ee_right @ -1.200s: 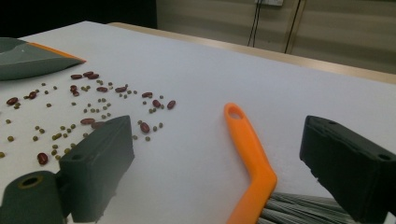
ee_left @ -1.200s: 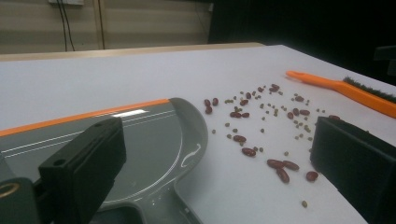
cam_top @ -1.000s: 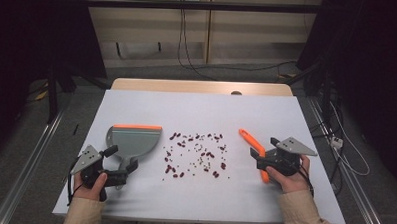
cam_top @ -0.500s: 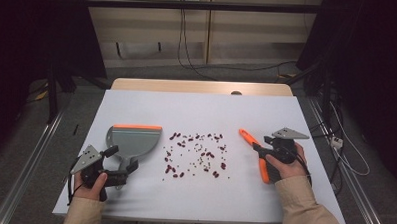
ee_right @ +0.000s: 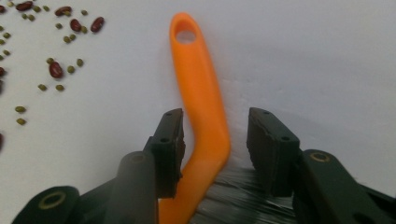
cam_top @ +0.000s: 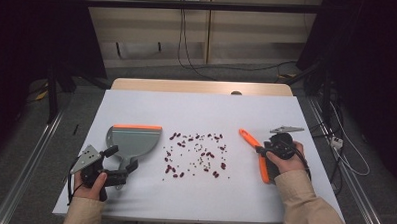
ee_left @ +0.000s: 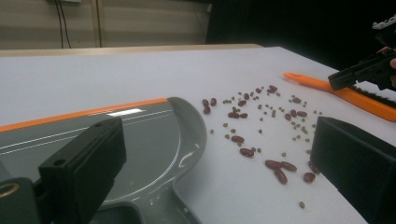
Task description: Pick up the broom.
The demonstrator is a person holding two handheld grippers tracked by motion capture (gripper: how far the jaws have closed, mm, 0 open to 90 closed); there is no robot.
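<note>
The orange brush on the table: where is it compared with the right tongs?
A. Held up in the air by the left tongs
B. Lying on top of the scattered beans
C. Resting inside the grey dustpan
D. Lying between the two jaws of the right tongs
D: in the right gripper view the orange brush lies on the table between the jaws of the right tongs.

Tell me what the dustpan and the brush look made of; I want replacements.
Dustpan: seemingly moulded grey plastic, smooth and semi-glossy, catching light reflections, with an orange lip that may be rubber. Brush: orange handle looks like matte moulded plastic with a hanging hole; its dark bristles look synthetic, though that is hard to tell.
</note>
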